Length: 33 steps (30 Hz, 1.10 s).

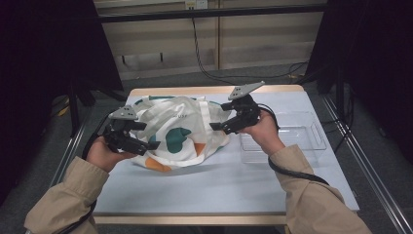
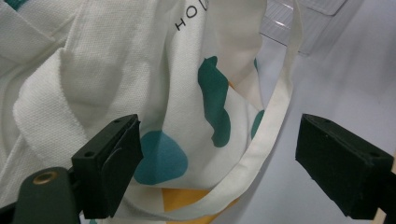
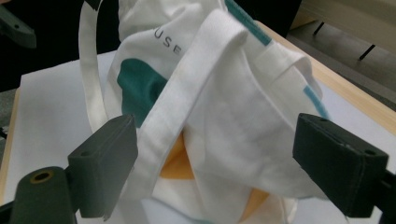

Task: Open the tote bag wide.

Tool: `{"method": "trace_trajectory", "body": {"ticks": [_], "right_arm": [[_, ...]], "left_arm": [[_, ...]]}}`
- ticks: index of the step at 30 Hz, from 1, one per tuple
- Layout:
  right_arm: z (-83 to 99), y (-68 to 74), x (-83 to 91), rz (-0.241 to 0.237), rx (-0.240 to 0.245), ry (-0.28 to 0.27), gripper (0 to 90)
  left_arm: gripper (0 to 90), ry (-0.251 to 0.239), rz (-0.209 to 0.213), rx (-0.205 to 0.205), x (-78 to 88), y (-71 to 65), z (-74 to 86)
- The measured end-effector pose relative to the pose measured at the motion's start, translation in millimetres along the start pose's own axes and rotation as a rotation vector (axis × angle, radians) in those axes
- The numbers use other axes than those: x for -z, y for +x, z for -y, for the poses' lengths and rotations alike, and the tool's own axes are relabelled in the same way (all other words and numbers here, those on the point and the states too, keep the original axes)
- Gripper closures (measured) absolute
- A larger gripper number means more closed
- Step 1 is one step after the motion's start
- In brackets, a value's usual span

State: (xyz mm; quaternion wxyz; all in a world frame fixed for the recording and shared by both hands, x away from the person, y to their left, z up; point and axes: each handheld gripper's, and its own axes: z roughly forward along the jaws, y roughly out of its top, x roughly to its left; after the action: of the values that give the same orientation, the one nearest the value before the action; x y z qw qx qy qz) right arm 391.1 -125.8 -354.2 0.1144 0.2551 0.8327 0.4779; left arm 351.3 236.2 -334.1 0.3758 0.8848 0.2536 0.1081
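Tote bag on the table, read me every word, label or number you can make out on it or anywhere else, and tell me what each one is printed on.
"HO", in dark capitals on the white tote bag, left gripper view; cloth folds hide the rest.
"USE", the same print on the tote bag, right gripper view; earlier letters are hidden by a fold.
High view: the bag's print is too small to read.
Clear plastic tray: no text visible.

Ahead of my left gripper [image 2: 219, 158], the white cotton tote bag with teal and orange blotches [image 2: 140, 70] reads "HO"; past my right gripper [image 3: 215, 163], "USE".
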Motion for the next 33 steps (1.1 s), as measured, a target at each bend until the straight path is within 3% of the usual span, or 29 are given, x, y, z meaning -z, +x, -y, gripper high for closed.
{"method": "trace_trajectory", "body": {"ticks": [3, 9, 11, 14, 15, 16, 17, 18, 19, 20, 23, 33], "right_arm": [[-10.0, -4.1, -4.9, -0.012, -0.004, -0.038, 14.6], [-15.9, -4.0, -15.3, -0.046, 0.007, -0.035, 18.6], [-14.6, -0.5, -19.7, -0.056, 0.035, -0.008, 22.1], [-10.3, 6.7, -22.2, -0.084, 0.036, 0.021, 33.6], [-6.8, 10.4, -22.0, -0.107, 0.008, 0.035, 43.8], [-5.7, 12.2, -21.5, -0.113, 0.001, 0.046, 48.1], [-5.7, 12.2, -21.5, -0.113, 0.001, 0.046, 48.1], [-4.4, 14.8, -21.2, -0.119, 0.012, 0.064, 54.1], [-1.4, 21.0, -19.2, -0.123, 0.059, 0.09, 67.2], [-1.4, 21.0, -19.2, -0.123, 0.059, 0.09, 67.2], [3.6, 27.1, -16.1, -0.149, 0.07, 0.106, 80.5], [17.8, 35.8, -12.3, -0.177, 0.079, 0.136, 84.2]], "left_arm": [[15.3, 0.003, 0.0, -0.002, -0.5, 0.9, -1.1], [16.9, -0.01, 0.002, 0.0, 1.4, 2.0, -4.4], [17.5, -0.012, 0.006, -0.003, 2.1, 1.7, -5.8], [18.8, -0.007, 0.009, 0.011, 2.9, -0.5, -7.6], [20.9, -0.005, 0.007, 0.007, 3.8, -0.3, -8.6], [21.6, -0.008, 0.007, 0.018, 4.0, -1.2, -8.9], [21.6, -0.01, 0.005, 0.013, 4.7, -1.1, -9.7], [22.1, -0.011, 0.005, 0.016, 5.1, -1.3, -10.4], [23.8, -0.012, 0.004, 0.023, 5.3, -1.7, -11.0], [23.8, -0.013, 0.004, 0.025, 5.4, -1.8, -11.6], [25.6, -0.007, 0.012, 0.022, 4.5, -2.7, -14.2], [27.9, -0.013, 0.029, -0.003, 6.4, -8.8, -26.0]]}}
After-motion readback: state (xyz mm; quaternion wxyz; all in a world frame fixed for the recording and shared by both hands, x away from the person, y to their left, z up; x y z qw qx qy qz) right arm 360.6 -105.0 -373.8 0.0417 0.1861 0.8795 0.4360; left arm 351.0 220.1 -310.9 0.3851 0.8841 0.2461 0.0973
